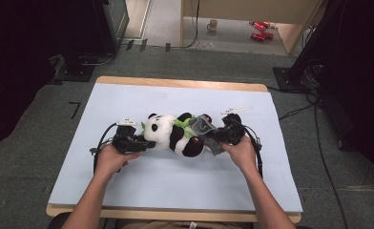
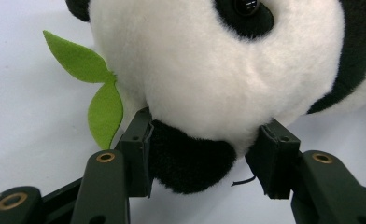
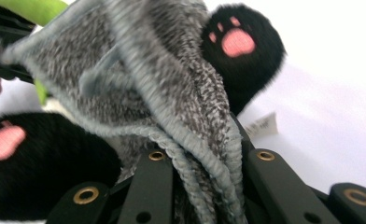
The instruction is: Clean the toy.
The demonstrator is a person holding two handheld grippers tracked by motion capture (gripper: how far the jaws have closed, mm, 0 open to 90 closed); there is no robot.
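Black-and-white plush panda (image 1: pixel 173 133) lies mid-table on the pale blue mat (image 1: pixel 128 181). Left gripper (image 1: pixel 142 143) clamps the head at its black ear (image 2: pixel 190 163), bracing the toy. Right gripper (image 1: pixel 212 141) is clenched on grey knit fabric garment (image 3: pixel 172 107) between the pink-padded feet (image 3: pixel 239 49). Step in hand: dressing or undressing, cannot tell which. Next: a steady pull along the legs, head kept braced.

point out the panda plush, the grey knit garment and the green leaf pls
panda plush (image 1: pixel 165 130), high view, on its white head.
grey knit garment (image 3: pixel 139 74), right gripper view, on the knit face above the jaws.
green leaf (image 2: pixel 78 58), left gripper view, on the upper leaf blade.
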